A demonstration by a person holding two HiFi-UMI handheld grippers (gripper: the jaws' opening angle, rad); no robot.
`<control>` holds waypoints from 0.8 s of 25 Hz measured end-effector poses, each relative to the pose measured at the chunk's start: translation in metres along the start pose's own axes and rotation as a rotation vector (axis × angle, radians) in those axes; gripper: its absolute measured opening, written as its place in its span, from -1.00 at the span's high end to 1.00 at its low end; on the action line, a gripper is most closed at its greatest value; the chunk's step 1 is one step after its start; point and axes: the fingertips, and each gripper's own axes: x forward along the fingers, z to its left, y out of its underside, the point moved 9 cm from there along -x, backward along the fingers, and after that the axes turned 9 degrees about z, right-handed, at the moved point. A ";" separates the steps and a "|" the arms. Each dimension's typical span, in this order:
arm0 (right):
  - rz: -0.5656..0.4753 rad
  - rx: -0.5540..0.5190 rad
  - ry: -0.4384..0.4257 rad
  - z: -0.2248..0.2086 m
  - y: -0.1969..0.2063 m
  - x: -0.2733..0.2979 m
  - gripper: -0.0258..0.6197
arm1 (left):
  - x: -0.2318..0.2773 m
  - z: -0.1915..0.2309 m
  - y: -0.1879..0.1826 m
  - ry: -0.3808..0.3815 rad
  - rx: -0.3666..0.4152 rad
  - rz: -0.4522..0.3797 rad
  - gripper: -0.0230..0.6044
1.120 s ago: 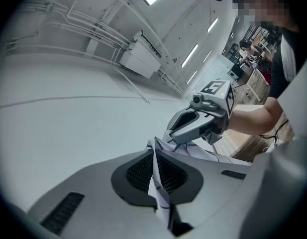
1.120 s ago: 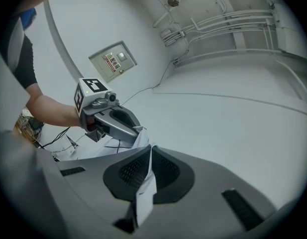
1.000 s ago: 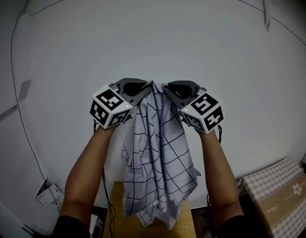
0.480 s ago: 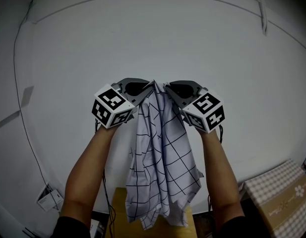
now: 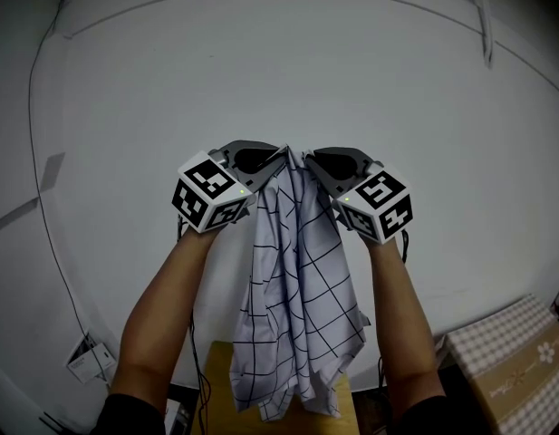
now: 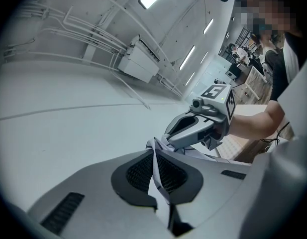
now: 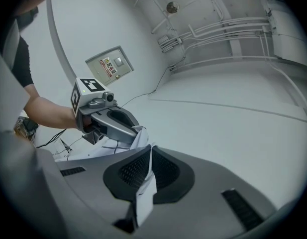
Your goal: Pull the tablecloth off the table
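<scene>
In the head view, two arms reach up in front of a pale wall [image 5: 288, 62]. The left gripper [image 5: 272, 157] and the right gripper [image 5: 306, 161] are side by side, and their tips are almost touching. The tablecloth [image 5: 297, 288] is white with thin dark lines that make squares. It hangs down from the two tips in one long, bunched-up bundle, right between the two arms. Its top corner sticks up a little where the tips meet. Its bottom end shows in front of the brown table [image 5: 216, 370], and it is not clear if it touches the table top. A box [image 5: 519, 361] with a checked cover sits low on the right, well away from the cloth. In the left gripper view, the two jaws are squeezed together. A thin fold of the tablecloth is pinched between the dark pads. From there the cloth runs on to the right gripper, which is just past the jaws and bites the same cloth. In the right gripper view, these jaws are squeezed tight too, with a strip of white cloth caught between the pads. One loose end pokes back toward the camera. The left gripper is just beside it, and the cloth bunches up between the two tools. A small panel [image 7: 109, 63] sits on the wall behind them.
</scene>
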 end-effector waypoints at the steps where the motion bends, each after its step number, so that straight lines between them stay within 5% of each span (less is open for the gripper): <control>1: 0.000 0.002 -0.001 0.000 0.000 0.000 0.85 | 0.000 0.000 0.000 -0.001 -0.002 -0.002 0.88; 15: 0.039 0.046 -0.030 -0.010 0.018 0.013 0.85 | 0.016 0.006 0.016 0.028 -0.051 0.031 0.88; 20: 0.072 0.066 -0.051 0.040 0.088 0.020 0.85 | 0.014 -0.045 0.088 0.051 -0.106 0.031 0.88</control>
